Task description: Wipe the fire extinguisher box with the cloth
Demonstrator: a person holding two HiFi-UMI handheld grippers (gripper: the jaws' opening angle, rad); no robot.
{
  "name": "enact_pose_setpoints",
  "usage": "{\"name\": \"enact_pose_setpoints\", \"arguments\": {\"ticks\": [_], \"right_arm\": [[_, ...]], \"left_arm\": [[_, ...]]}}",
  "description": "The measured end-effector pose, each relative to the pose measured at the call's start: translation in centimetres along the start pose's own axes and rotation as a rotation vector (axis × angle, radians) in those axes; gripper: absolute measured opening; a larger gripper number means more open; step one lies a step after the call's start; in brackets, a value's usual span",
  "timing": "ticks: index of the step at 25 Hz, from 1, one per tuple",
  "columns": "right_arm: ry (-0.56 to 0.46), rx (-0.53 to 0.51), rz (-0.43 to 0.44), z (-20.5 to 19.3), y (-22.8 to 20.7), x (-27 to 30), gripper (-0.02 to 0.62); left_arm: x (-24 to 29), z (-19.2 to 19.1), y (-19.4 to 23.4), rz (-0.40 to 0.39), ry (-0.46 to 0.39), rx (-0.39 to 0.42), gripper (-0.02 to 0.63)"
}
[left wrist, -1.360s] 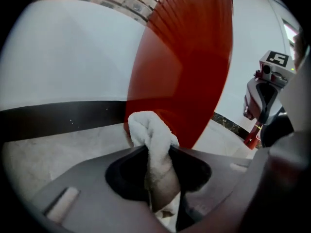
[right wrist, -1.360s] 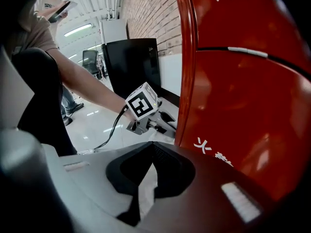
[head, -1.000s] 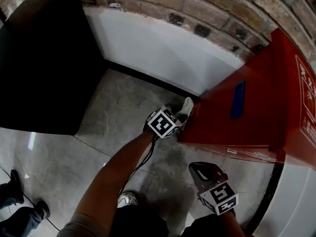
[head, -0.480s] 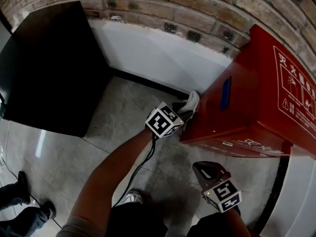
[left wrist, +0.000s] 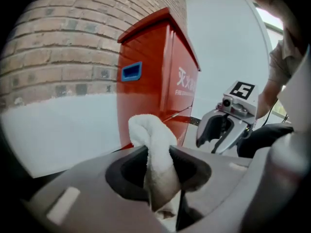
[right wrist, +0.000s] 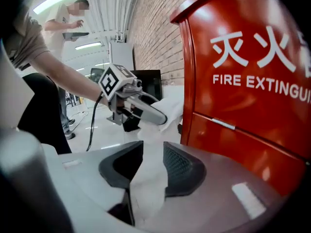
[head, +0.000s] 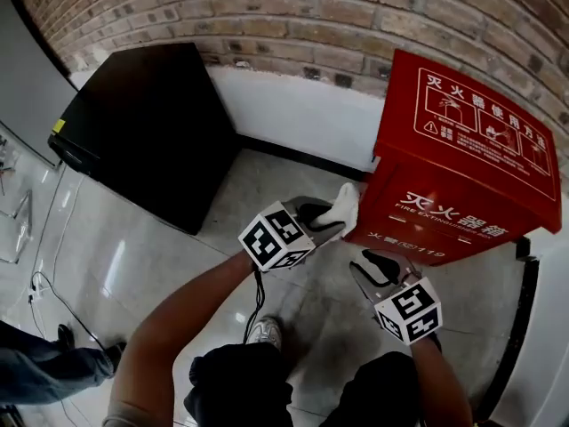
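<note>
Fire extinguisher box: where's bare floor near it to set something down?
Bare floor lies between the black cabinet and the fire extinguisher box, below the white wall. It is crowded at the box's near left corner, where the left gripper holds the cloth.

My cloth (head: 342, 207) is white; the fire extinguisher box (head: 462, 176) at right is red with white lettering; the far-left cabinet (head: 151, 123) is black, the brick wall (head: 267, 7) brown.
</note>
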State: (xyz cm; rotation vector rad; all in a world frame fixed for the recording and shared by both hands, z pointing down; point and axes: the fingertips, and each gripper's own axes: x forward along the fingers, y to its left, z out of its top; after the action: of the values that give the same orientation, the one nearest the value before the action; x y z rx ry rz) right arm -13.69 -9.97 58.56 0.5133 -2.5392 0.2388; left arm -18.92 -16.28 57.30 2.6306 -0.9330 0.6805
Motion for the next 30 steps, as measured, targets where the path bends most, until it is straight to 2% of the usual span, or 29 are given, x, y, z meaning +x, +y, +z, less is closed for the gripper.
{"name": "enact_pose_setpoints", "arguments": {"ticks": [3,6,9,13,15,16,19,25,28,30], "right_arm": [[-0.044,-0.033,-0.025,1.5,0.4,-1.1,0.251],[-0.095,-0.076,-0.04,2.8,0.8,-2.3,0.32],[-0.169,-0.117,-0.037,4.1,1.6,-3.7,0.376],[-0.217,-0.153,-0.057,4.0,1.7,-7.3,0.276],[-0.223,-0.148,-0.066,3.0,1.1,-9.3,0.176],[-0.221,-0.142,-0.069,2.4,0.7,-10.2,0.154],[-0.192,-0.105,-0.097,-0.4,-1.1,-13.1,0.14],[-0.096,0.023,-0.248,-8.5,-7.5,-20.0,0.138],[-0.065,0.068,-0.346,-11.3,-11.1,-23.1,0.138],[-0.071,0.075,-0.404,-11.8,-13.6,-25.0,0.139]], "left_arm": [[-1.7,1.5,-3.0,0.009,0.006,-0.004,0.117],[-2.4,3.4,-6.4,0.006,0.002,0.004,0.118],[-2.5,5.3,-10.4,-0.033,0.005,0.023,0.118],[-1.4,7.7,-14.0,-0.044,-0.005,0.01,0.129],[-0.4,8.6,-15.2,-0.034,-0.009,0.027,0.177],[0.2,9.0,-15.9,-0.033,-0.003,0.049,0.198],[2.4,9.6,-18.4,-0.033,0.036,0.124,0.216],[7.8,11.7,-22.4,-0.102,0.095,0.127,0.214],[11.5,13.2,-24.2,-0.141,0.095,0.18,0.13],[14.2,13.9,-24.6,-0.144,0.087,0.203,0.065]]}}
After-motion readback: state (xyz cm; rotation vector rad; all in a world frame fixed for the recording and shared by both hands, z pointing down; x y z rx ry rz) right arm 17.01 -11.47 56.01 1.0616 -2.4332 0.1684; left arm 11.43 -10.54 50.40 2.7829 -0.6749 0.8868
